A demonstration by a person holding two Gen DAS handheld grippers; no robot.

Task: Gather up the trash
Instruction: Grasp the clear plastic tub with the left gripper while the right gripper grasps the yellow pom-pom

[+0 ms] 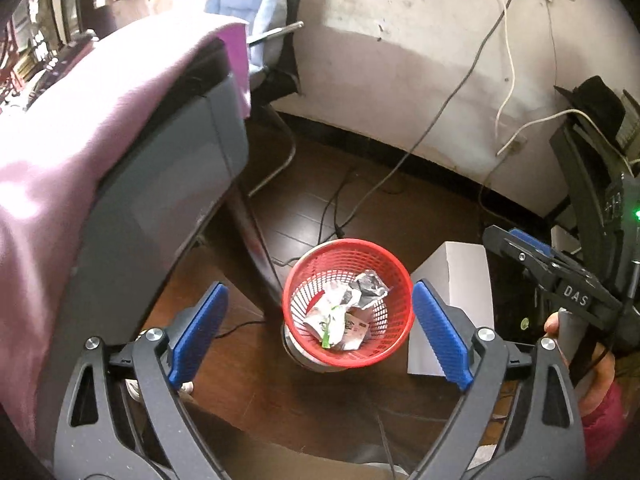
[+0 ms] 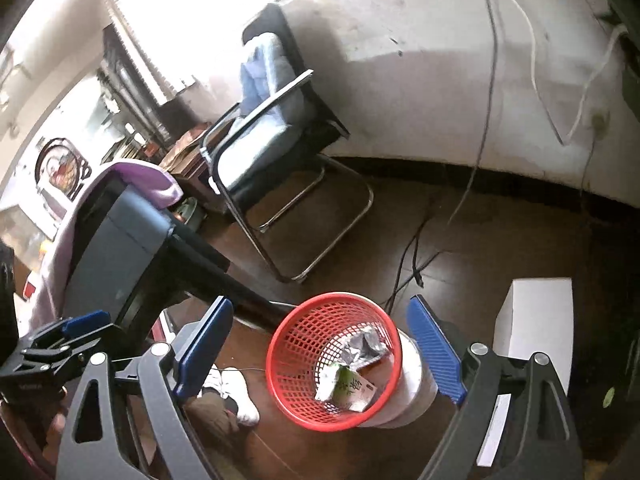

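Dark wood floor (image 1: 420, 208); red basket (image 1: 400, 344) holds crumpled trash (image 1: 348, 312); both hand-held grippers (image 1: 320, 332) (image 2: 320, 348) spread, empty.

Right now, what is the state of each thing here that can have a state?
Left gripper: open, nothing between its pads.
Right gripper: open, empty.
Red basket: upright on the floor, with crumpled wrappers inside.
White box: closed, standing beside the basket.
Chair: unoccupied, blue cushion on it.
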